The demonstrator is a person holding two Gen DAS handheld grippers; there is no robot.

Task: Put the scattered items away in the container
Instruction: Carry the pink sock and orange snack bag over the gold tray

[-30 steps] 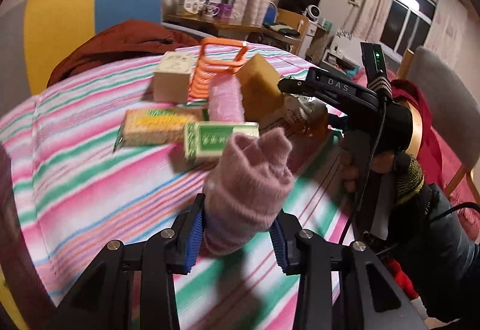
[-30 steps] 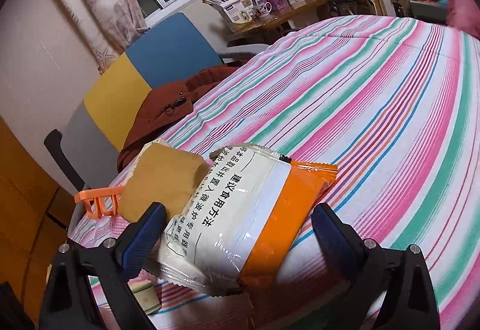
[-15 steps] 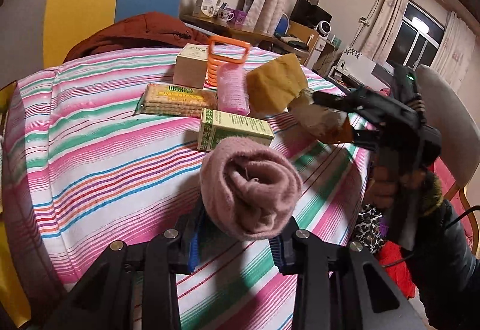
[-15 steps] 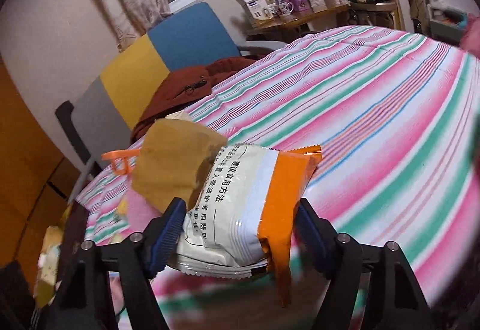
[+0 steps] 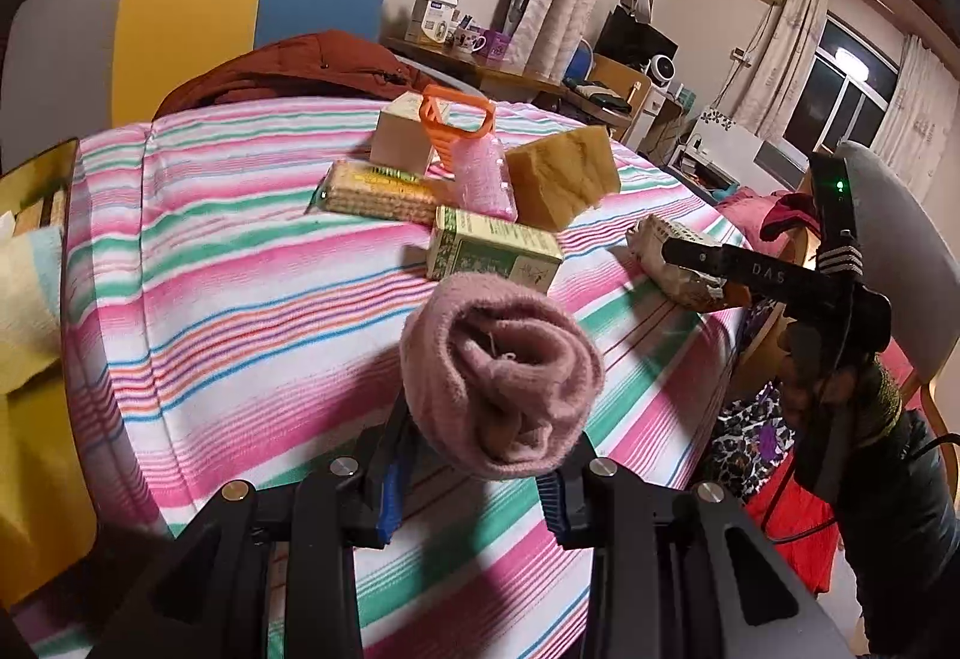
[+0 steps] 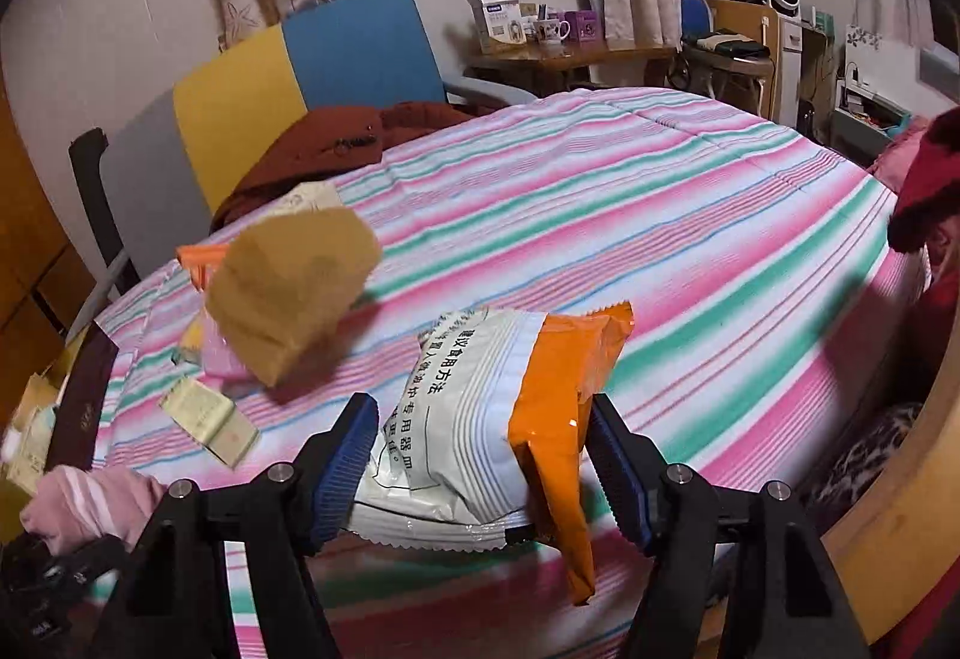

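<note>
Left wrist view
Left gripper (image 5: 471, 470): clenched on a rolled pink sock (image 5: 501, 377), lifted above the striped cloth (image 5: 240, 299).
Beyond: green box (image 5: 492, 251), cracker pack (image 5: 378, 191), sponge (image 5: 564, 176), orange basket (image 5: 456, 119) grouped together.

Right wrist view
Right gripper (image 6: 483, 470): jaws closing, pads pressing a white-and-orange snack packet (image 6: 498, 419).
Packet: raised off the cloth, orange end hanging.

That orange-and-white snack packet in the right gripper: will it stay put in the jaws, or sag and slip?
The snack packet looks floppy: its orange end droops below the right gripper, whose jaws are closing on it. The glossy film is probably slippery. It seems light, likely air-filled, so hard squeezing may crush it.
</note>
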